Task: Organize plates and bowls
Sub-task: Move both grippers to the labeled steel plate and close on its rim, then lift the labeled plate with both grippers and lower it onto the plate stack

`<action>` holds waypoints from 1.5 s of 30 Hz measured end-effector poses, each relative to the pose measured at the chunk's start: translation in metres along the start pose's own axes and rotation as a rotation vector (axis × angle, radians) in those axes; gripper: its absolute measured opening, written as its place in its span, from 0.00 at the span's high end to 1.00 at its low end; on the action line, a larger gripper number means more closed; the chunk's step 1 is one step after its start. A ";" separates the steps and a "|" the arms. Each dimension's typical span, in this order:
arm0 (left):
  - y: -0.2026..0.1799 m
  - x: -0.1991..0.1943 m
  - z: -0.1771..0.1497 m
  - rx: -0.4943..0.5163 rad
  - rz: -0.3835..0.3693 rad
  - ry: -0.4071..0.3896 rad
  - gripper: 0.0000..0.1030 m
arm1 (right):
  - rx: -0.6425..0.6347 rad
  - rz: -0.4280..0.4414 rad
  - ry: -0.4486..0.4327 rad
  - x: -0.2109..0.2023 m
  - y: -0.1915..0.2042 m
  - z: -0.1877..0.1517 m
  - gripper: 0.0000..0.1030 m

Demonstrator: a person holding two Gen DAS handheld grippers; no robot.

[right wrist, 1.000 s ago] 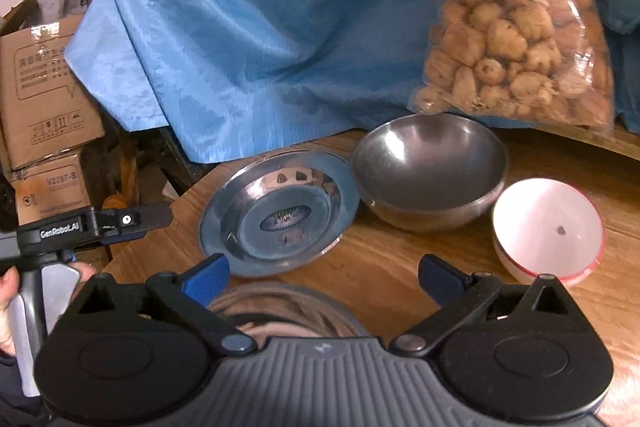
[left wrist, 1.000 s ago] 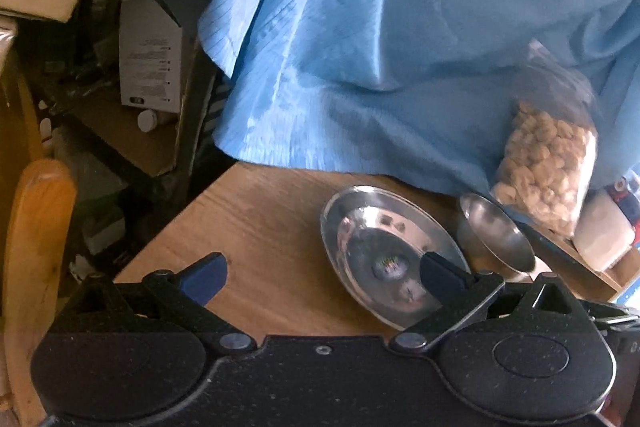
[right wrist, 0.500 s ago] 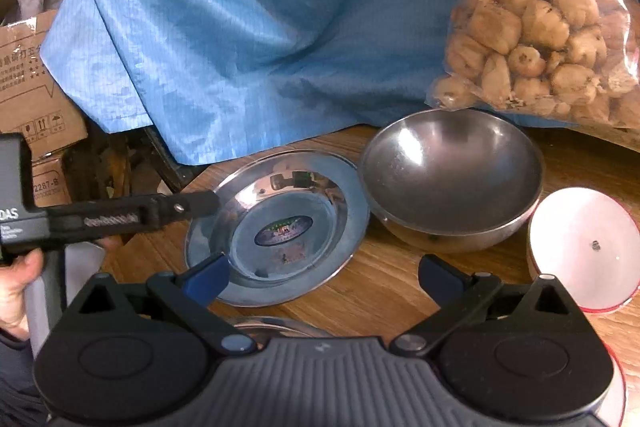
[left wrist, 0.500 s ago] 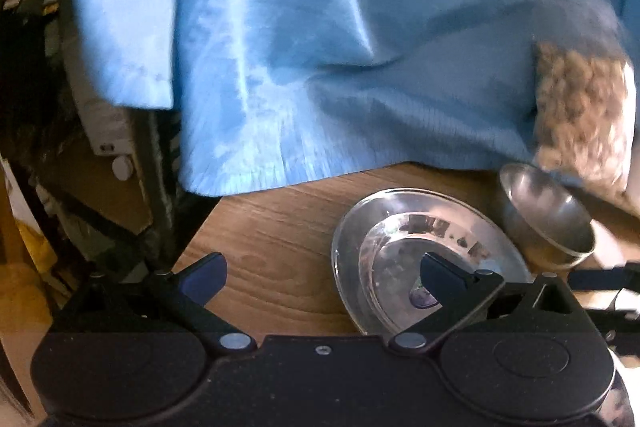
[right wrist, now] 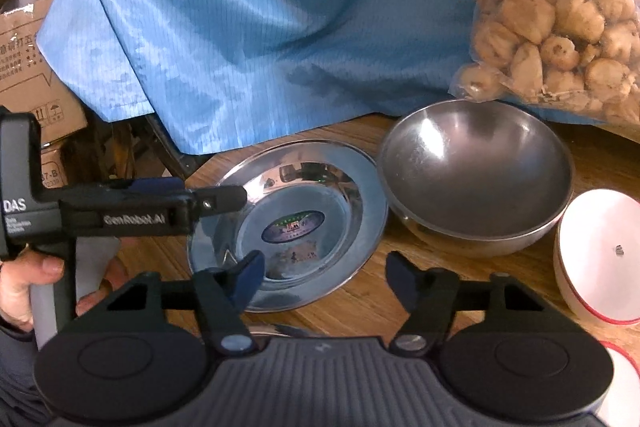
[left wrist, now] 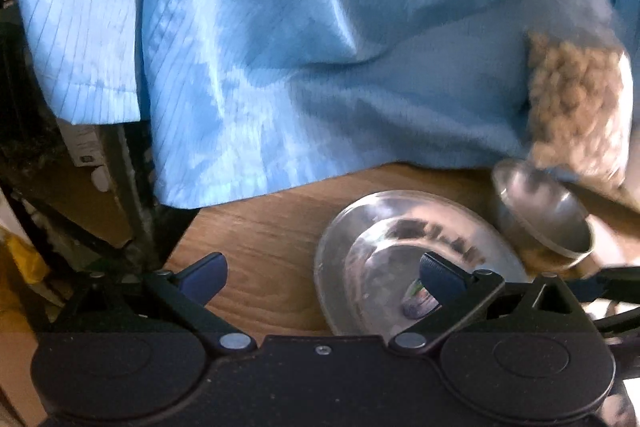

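A shiny steel plate (right wrist: 288, 223) lies on the wooden table (right wrist: 360, 311), with a steel bowl (right wrist: 476, 179) touching its right side. A white bowl with a red rim (right wrist: 600, 255) stands further right. My right gripper (right wrist: 324, 275) hovers over the plate's near edge, jaws closing. Its left finger is above the plate and its right finger above bare wood, and the pads press on nothing. My left gripper (left wrist: 322, 275) is open wide. The plate (left wrist: 380, 247) has its left rim between the fingers. In the right wrist view a hand (right wrist: 40, 275) holds it at the plate's left rim.
A blue cloth (right wrist: 260, 27) hangs over the table's far side. A clear bag of pastries (right wrist: 560, 7) leans behind the steel bowl (left wrist: 540, 215). Cardboard boxes (right wrist: 28, 67) stand off the table's left edge. Another red-rimmed white dish (right wrist: 624, 387) shows at bottom right.
My right gripper's jaws have narrowed from fully wide and moved closer to the plate. The left gripper came in from the left, and its fingertip now reaches the plate's left rim.
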State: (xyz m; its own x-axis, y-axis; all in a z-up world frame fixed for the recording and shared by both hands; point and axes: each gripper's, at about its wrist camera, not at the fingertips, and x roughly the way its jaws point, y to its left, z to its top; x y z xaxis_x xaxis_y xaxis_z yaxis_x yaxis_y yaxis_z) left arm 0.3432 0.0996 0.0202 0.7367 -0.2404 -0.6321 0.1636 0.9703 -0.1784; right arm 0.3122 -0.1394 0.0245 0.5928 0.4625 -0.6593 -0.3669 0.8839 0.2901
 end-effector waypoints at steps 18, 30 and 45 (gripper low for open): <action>0.001 0.007 -0.006 -0.022 -0.068 0.045 0.71 | -0.038 -0.044 0.016 0.014 -0.002 0.001 0.71; 0.022 -0.011 -0.014 -0.142 -0.092 0.012 0.81 | -0.039 -0.032 -0.025 0.005 0.002 0.000 0.77; -0.022 -0.090 -0.019 -0.049 -0.105 -0.094 0.81 | -0.005 0.026 -0.174 -0.072 0.005 -0.021 0.80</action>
State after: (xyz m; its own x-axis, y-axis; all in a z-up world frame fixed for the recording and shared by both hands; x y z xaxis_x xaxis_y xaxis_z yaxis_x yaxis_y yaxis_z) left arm 0.2608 0.0998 0.0672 0.7760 -0.3344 -0.5348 0.2123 0.9369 -0.2778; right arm 0.2525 -0.1702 0.0583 0.6982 0.4907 -0.5213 -0.3873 0.8713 0.3014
